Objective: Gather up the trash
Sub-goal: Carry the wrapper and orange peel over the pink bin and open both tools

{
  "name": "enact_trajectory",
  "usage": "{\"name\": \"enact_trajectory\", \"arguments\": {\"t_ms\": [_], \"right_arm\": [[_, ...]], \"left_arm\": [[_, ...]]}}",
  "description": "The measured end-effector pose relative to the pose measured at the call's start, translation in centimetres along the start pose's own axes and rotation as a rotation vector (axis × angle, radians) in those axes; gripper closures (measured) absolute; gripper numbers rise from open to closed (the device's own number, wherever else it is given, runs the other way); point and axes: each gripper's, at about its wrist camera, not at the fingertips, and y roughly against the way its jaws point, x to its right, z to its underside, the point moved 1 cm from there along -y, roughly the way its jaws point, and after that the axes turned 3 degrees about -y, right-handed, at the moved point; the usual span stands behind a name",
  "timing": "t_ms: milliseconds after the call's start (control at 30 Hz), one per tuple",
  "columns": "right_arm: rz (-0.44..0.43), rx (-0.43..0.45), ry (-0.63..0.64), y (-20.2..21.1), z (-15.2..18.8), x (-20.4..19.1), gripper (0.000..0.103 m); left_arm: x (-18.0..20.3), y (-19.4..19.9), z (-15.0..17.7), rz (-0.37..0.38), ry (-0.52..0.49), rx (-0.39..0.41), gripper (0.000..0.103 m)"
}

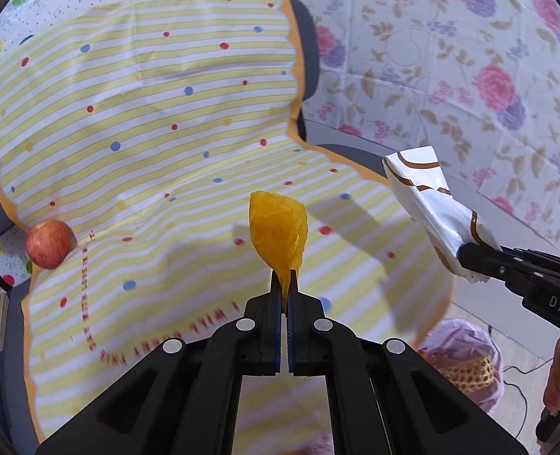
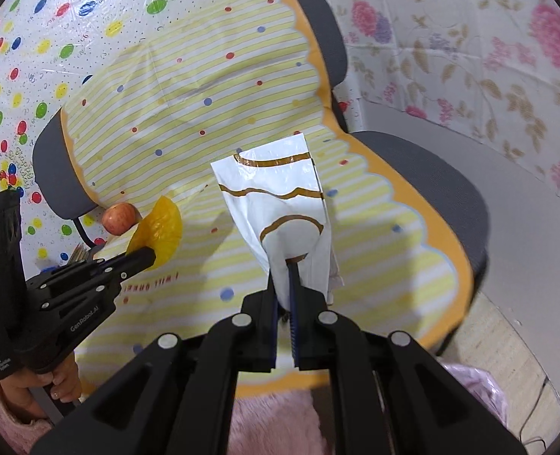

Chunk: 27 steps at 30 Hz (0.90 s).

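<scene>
Grip left: left gripper (image 1: 284, 278) clamped tight on the orange wrapper (image 1: 278, 233), lifted clear above the striped cloth (image 1: 147, 113) on the chair seat (image 2: 450, 189)
Grip right: right gripper (image 2: 284, 276) pinched on the white wrapper (image 2: 280, 208), also aloft near the cloth's right edge
Apple: apple (image 1: 48, 243) sits at the cloth's left edge, looks like no trash
Bin: lined basket (image 1: 466, 364) waits on the floor past the seat's front right corner
Tip: keep both pinches firm, carry over the bag mouth, release only there

Grey chair (image 2: 450, 189) under striped cover (image 1: 147, 94); floral wall sheet (image 1: 450, 57).
</scene>
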Motion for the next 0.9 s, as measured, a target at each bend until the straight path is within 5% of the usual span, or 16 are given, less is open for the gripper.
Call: {"name": "enact_trajectory", "arguments": {"t_ms": [367,900], "right_arm": [[0.122,0.02,-0.008,7.0,5.0,2.8,0.097],[0.291,-0.016,-0.22,11.2,12.6,10.1,0.095]], "left_arm": [[5.0,4.2,3.8,0.127,-0.005,0.072,0.101],[17.6,2.0,6.5,0.366,-0.301,0.014,0.1]]}}
